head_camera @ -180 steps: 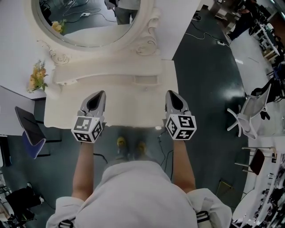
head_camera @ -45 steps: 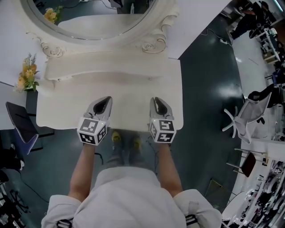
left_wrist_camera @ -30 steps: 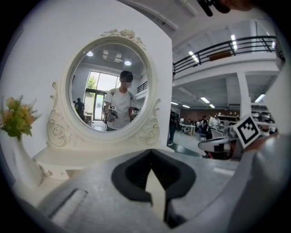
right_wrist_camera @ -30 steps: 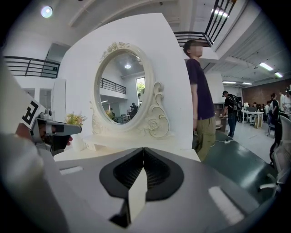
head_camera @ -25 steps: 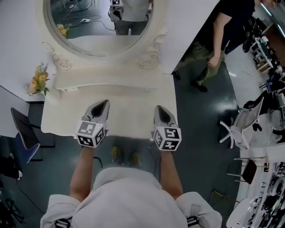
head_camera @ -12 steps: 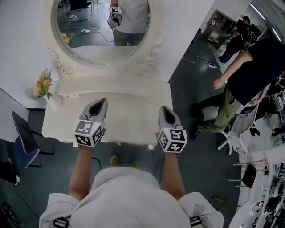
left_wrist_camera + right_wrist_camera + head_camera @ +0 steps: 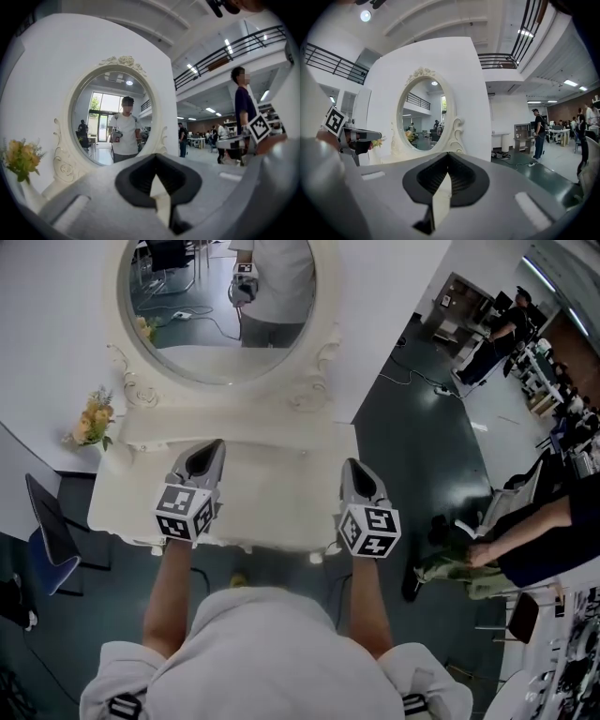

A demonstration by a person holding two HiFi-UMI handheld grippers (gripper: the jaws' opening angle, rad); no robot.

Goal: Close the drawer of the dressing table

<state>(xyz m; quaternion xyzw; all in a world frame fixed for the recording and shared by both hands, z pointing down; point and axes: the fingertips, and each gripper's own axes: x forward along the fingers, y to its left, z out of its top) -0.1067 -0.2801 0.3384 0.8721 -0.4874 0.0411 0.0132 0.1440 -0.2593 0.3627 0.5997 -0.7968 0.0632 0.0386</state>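
Observation:
The cream dressing table stands below me in the head view, and no drawer sticks out past its scalloped front edge. My left gripper hovers over the left half of the top, jaws shut and empty. Over the right half, my right gripper is likewise shut with nothing in it. Both point level towards the oval mirror. The left gripper view shows my left gripper with its jaws together in front of the mirror. In the right gripper view my right gripper is also shut before the mirror.
A vase of yellow flowers stands at the table's back left corner. A dark blue chair sits left of the table. A person bends over the dark floor at the right, near a white office chair.
Both grippers have risen above the table top, still shut. The bystander at the right has moved down towards the lower right of the head view.

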